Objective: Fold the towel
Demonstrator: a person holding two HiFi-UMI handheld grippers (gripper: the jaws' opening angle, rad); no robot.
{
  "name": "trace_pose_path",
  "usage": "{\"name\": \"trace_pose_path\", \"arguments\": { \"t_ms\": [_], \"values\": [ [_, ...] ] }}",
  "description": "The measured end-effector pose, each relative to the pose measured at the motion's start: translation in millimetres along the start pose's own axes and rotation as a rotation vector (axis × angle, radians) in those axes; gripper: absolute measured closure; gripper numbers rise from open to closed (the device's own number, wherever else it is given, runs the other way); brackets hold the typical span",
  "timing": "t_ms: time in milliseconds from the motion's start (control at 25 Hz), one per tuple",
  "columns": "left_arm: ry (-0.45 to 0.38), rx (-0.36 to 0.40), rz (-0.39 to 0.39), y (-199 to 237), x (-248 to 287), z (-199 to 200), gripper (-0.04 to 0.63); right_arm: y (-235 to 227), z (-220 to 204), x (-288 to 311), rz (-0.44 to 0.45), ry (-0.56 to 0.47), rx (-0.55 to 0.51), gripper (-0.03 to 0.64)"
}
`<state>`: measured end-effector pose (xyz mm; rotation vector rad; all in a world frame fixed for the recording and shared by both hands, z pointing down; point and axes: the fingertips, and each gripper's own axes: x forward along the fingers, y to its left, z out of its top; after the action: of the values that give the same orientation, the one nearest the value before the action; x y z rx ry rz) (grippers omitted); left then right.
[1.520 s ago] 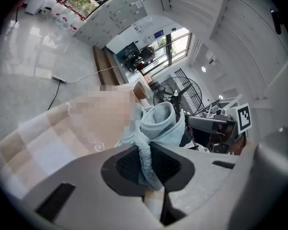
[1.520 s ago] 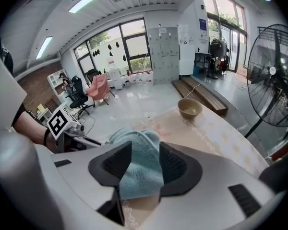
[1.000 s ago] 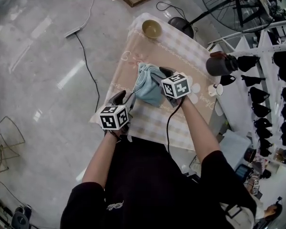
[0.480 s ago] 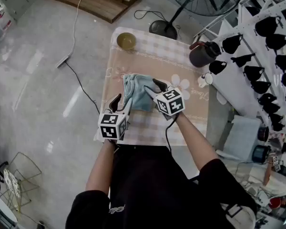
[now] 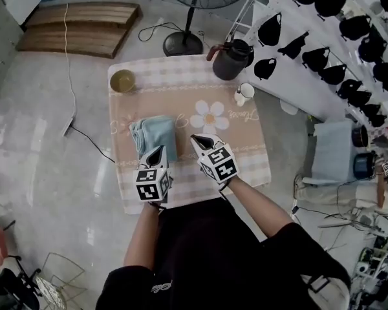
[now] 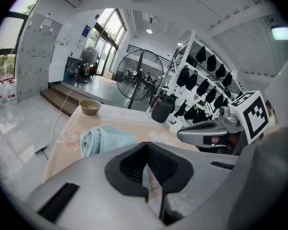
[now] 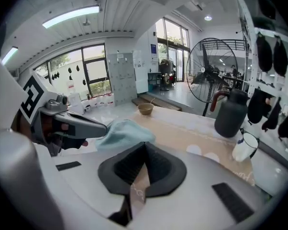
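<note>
Both empty, we are holding the left gripper (image 5: 158, 152) and right gripper (image 5: 201, 141) closed; the towel (image 5: 156, 133), at the left's twelve o'clock, seems soft and limp, best pinched at its corners.

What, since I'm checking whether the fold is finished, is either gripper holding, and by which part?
Nothing. The left gripper and right gripper are shut and empty; the folded blue towel lies on the table.
</note>
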<state>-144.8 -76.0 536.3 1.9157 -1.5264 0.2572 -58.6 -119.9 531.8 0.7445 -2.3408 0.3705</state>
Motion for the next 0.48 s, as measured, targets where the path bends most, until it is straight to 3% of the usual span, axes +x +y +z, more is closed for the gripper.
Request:
{"name": "trace_pose_path", "arguments": {
  "t_ms": [240, 480],
  "values": [
    [-0.031, 0.023, -0.012, -34.5, 12.9, 17.0, 0.591, -21.9, 6.3, -38.7, -0.04, -0.076, 0.01, 0.615],
    [-0.21, 0.149, 0.038, -68.1, -11.6, 101.3, 0.591, -41.2, 85.0, -86.2, -0.078, -0.274, -0.031, 0.615]
  ]
}}
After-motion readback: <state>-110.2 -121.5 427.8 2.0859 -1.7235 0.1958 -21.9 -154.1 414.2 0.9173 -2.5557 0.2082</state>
